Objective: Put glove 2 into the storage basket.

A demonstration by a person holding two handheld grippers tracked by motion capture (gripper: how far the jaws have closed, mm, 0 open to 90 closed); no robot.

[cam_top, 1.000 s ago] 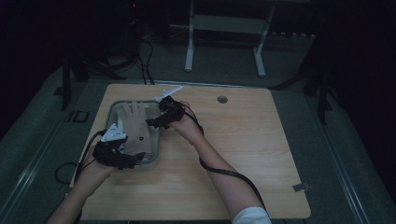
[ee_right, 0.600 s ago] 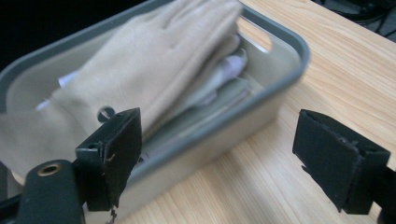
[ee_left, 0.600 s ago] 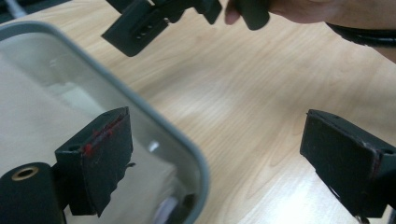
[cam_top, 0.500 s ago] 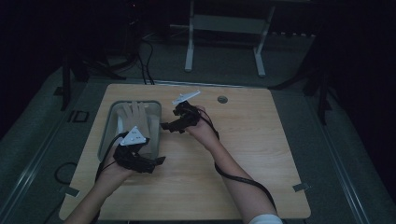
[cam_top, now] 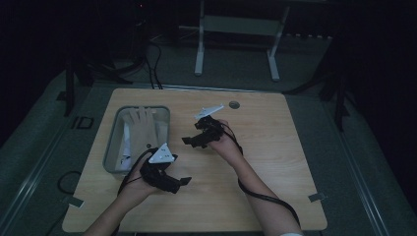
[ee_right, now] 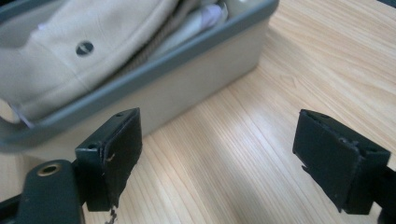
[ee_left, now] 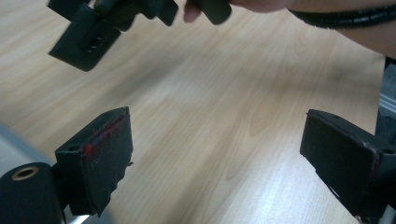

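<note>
Dim room around a pale wooden table (cam_top: 275, 162). High view: a grey bin (cam_top: 114, 147) at nine o'clock holds a folded beige garment (cam_top: 142, 130). Both grippers have pulled back from the bin since a second ago, so the placing looks finished. The left gripper (cam_top: 183, 182) sits at seven o'clock, the right gripper (cam_top: 189, 141) near centre.

Left gripper view: jaws wide apart, empty, over bare wood.

Right gripper view: jaws wide, empty; the bin and garment lie at eleven o'clock.
</note>
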